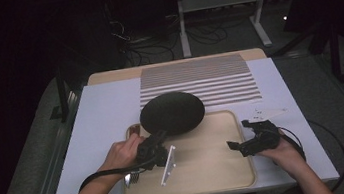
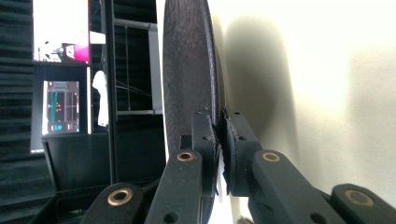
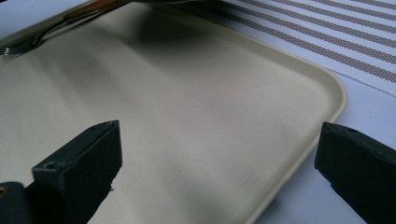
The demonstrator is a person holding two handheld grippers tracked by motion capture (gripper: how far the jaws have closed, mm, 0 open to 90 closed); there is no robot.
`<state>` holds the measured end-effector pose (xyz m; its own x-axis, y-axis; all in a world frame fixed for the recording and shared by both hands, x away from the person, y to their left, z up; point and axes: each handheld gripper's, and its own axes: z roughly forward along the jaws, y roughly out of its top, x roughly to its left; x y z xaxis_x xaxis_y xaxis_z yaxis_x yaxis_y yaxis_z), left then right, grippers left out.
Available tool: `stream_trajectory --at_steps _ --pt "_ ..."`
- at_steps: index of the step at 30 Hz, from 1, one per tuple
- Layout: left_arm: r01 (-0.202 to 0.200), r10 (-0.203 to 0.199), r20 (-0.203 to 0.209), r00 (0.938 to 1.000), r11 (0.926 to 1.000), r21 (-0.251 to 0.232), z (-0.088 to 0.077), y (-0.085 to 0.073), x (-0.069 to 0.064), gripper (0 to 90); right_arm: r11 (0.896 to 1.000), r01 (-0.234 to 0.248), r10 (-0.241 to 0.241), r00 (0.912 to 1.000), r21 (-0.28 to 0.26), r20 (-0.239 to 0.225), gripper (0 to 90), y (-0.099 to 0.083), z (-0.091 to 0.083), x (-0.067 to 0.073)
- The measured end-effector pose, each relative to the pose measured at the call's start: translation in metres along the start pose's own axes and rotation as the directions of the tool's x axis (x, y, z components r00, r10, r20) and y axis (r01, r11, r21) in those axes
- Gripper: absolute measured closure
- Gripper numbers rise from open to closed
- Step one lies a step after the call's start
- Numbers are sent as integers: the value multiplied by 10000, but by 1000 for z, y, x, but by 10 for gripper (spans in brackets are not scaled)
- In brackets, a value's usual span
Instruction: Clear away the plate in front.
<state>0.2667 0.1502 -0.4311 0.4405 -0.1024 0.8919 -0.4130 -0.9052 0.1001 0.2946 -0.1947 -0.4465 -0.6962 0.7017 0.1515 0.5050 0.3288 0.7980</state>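
A round black plate hangs over the far edge of a beige tray, tilted a little. My left gripper is shut on its near rim; in the left gripper view the pads pinch the plate's edge with the tray behind. My right gripper stands open at the tray's right side, its wide-apart jaws over bare tray. A fork with a brown handle lies along the tray's left edge, partly under the left hand, and the fork also appears far off in the right gripper view.
A striped placemat lies beyond the tray on the white table cover, and the placemat runs past the tray's corner. Dark floor, cables and a table frame lie behind the table.
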Motion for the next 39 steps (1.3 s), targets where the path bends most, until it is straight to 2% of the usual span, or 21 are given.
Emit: stream_trajectory --at_steps 7,18,28,33,37,39 --pt "-38 38 -92 10000 10000 -61 -18 8 -18 856 10000 -6 6 10000 3 66 4 1 1 -1" --pt "-47 48 69 10000 9998 -175 -34 20 -36 850 10000 -72 72 9999 -39 147 4 1 0 -2" --pt "-149 152 162 9998 9996 -225 -37 28 -48 853 9999 -107 107 9998 -6 160 4 0 0 -2" --pt "-28 47 563 9984 9995 -324 -37 29 -55 871 9999 -106 106 9998 9 156 4 0 0 -3" --pt "-322 337 602 9976 9992 -248 -35 31 -61 876 9999 -95 95 9999 38 135 4 0 0 -2" --pt "-131 152 602 9981 9993 -346 -34 31 -62 873 9999 -104 103 9998 34 140 4 0 0 -2"
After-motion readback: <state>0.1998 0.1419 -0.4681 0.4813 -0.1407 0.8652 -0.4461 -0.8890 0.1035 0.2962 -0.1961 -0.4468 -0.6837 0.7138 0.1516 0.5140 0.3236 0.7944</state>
